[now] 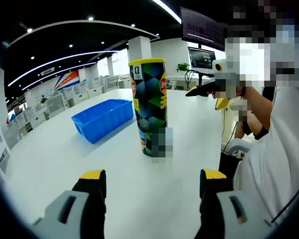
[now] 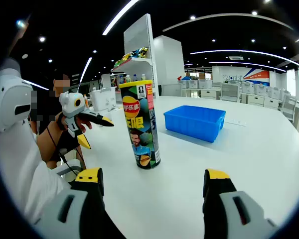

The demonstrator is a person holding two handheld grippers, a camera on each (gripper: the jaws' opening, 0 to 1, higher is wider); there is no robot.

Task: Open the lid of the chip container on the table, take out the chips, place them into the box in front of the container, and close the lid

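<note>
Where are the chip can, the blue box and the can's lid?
chip can [image 2: 140,129], right gripper view, middle of its side.
blue box [image 1: 103,118], left gripper view, front wall.
lid [image 1: 147,61], left gripper view, yellow rim.

Table [image 2: 249,164] bare all round the can [image 2: 139,124], which stands upright with lid on, nothing touching it. Blue bin [image 2: 195,122] sits well apart behind it, top open. Left gripper [image 1: 149,181] and right gripper [image 2: 153,181], jaws spread, face the can from opposite sides with nothing between.
</note>
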